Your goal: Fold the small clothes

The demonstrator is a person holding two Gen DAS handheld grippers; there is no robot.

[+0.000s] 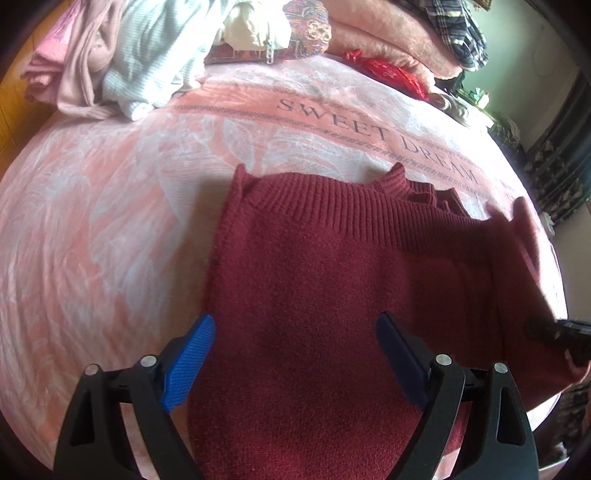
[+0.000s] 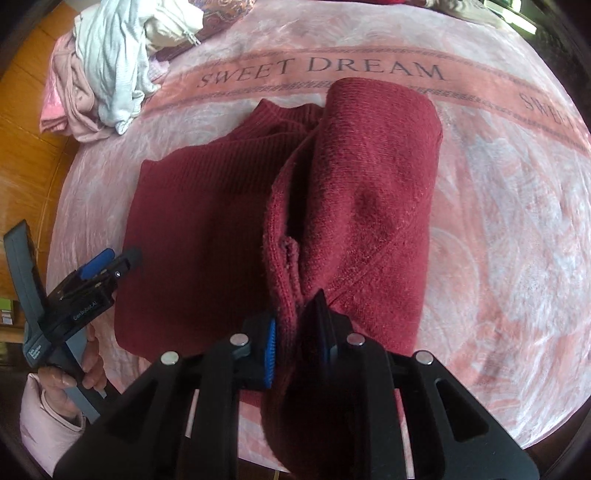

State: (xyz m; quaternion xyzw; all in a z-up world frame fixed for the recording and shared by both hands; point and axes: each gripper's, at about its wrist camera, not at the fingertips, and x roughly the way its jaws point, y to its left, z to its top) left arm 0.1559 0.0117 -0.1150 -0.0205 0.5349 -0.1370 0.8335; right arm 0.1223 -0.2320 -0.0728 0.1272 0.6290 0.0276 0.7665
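Note:
A dark red knit sweater (image 1: 332,280) lies on a pink "SWEET DREAM" blanket (image 1: 110,221), ribbed collar at the far side. My left gripper (image 1: 295,332) is open and empty, hovering over the sweater's near left part. It also shows at the left of the right wrist view (image 2: 114,264). My right gripper (image 2: 295,332) is shut on the sweater's right edge (image 2: 288,295) and holds that side lifted and folded over toward the middle (image 2: 376,192). Its tip shows at the right edge of the left wrist view (image 1: 561,328).
A pile of pale clothes (image 1: 129,62) lies at the far left of the bed, also in the right wrist view (image 2: 107,70). Pillows and a plaid cloth (image 1: 454,33) are at the far right. Wooden floor (image 2: 26,122) lies left of the bed.

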